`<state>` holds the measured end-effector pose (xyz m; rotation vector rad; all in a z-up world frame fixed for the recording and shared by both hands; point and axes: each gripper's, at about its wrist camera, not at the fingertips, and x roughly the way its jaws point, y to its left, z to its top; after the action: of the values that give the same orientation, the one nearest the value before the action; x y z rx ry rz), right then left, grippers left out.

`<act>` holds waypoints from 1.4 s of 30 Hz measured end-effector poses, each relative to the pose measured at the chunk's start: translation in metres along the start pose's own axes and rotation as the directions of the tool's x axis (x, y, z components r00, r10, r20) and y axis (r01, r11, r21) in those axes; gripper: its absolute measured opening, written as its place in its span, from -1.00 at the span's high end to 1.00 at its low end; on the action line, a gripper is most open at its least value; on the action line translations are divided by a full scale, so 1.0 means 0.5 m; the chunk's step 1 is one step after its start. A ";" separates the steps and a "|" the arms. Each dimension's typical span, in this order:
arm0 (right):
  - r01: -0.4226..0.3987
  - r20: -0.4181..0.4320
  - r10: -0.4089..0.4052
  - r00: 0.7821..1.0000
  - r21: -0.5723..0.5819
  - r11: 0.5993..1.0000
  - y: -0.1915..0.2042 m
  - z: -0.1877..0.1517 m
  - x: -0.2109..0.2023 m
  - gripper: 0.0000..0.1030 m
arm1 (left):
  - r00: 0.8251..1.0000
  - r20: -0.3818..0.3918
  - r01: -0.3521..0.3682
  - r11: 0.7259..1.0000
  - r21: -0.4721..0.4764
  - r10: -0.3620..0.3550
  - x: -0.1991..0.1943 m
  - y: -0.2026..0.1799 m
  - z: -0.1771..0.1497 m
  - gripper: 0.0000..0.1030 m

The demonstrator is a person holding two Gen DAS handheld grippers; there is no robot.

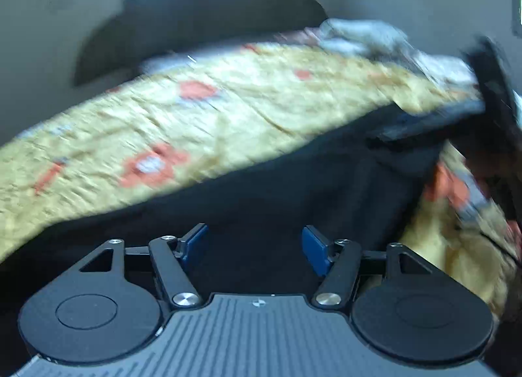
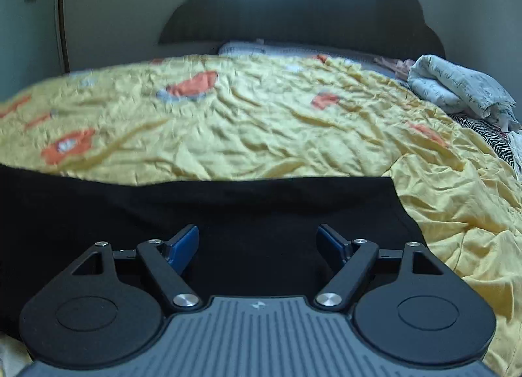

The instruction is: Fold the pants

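Note:
The black pants (image 1: 277, 187) lie spread on a yellow flowered bedspread (image 1: 163, 116). My left gripper (image 1: 254, 243) is open and empty, its blue pads apart just above the black cloth. The view is tilted and blurred. In the right wrist view the pants (image 2: 228, 213) lie flat with a straight far edge and a right edge. My right gripper (image 2: 257, 243) is open and empty over the cloth. A dark shape that may be the right gripper (image 1: 492, 83) shows at the right edge of the left wrist view.
The yellow bedspread (image 2: 261, 122) covers the bed and is wrinkled at the right. A dark scalloped headboard (image 2: 293, 8) stands at the far end. A rolled white blanket (image 2: 456, 89) and striped cloth (image 2: 489, 138) lie at the far right.

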<state>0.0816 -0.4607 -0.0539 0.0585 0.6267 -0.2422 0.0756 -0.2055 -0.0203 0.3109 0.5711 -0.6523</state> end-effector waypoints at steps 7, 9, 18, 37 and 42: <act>-0.015 -0.045 0.015 0.999 -0.003 1.000 0.014 -0.035 -0.016 -0.54 | 0.988 -0.152 -0.026 0.996 -0.081 0.013 0.056 0.063 -0.014 -0.31; -0.007 0.004 0.007 1.000 0.066 0.998 0.001 -0.032 -0.040 -0.54 | 0.994 -0.095 -0.064 0.997 -0.034 0.061 0.036 0.052 -0.011 -0.32; 0.017 0.067 -0.038 0.997 0.282 0.959 -0.074 -0.032 -0.110 -0.54 | 0.961 -0.136 -0.267 0.933 -0.240 0.240 0.046 0.201 -0.009 -0.54; -0.858 -0.381 0.775 0.505 -0.118 0.501 0.496 0.200 0.238 -0.73 | 0.919 -0.065 -0.395 0.908 -0.139 0.390 -0.060 0.266 -0.033 -0.58; -0.911 -0.415 0.813 0.409 -0.144 0.386 0.466 0.165 0.200 -0.73 | 0.899 -0.085 -0.434 0.851 -0.294 0.429 -0.079 0.377 -0.024 -0.57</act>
<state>0.2638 -0.2659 -0.0503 0.0745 0.8369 0.9796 0.1674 -0.0386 0.0113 0.1421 0.5842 -0.1180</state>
